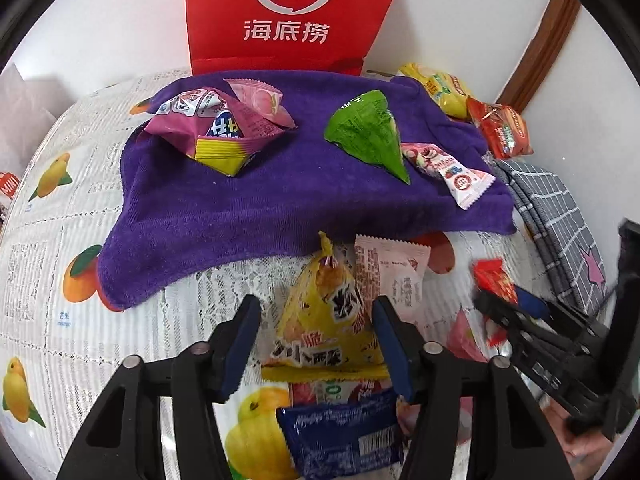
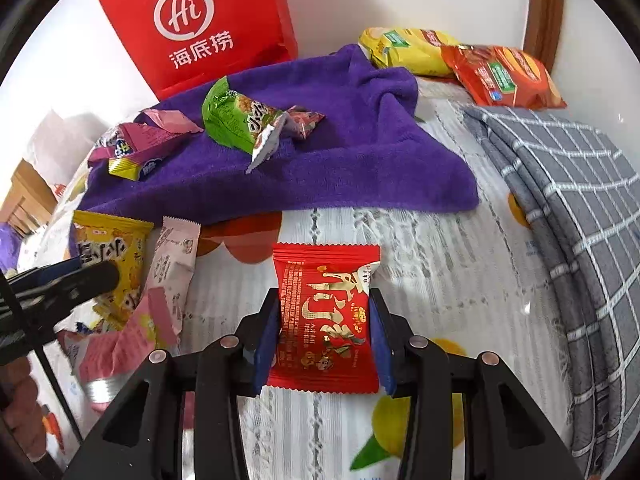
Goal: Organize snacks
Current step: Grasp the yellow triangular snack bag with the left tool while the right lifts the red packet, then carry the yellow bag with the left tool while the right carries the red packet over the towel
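Observation:
A yellow snack packet (image 1: 328, 320) lies on the fruit-print tablecloth (image 1: 60, 208), between the fingers of my left gripper (image 1: 316, 344). The jaws stand open around it, with a gap on the left side. A pale pink packet (image 1: 396, 276) leans beside it and a blue packet (image 1: 344, 432) lies just under the gripper. My right gripper (image 2: 324, 344) is shut on a red packet (image 2: 326, 320), both pads pressing its sides. On the purple towel (image 1: 280, 200) lie a purple-and-yellow packet (image 1: 212, 128), a green packet (image 1: 368, 132) and a small pink-white one (image 1: 452, 172).
A red paper bag (image 1: 292, 12) stands against the wall behind the towel. A yellow chip bag (image 2: 404, 48) and an orange-red one (image 2: 504, 76) lie at the back right. A folded grey checked cloth (image 2: 560, 208) covers the right side. More pink wrappers (image 2: 132, 332) lie near the left gripper (image 2: 92, 276).

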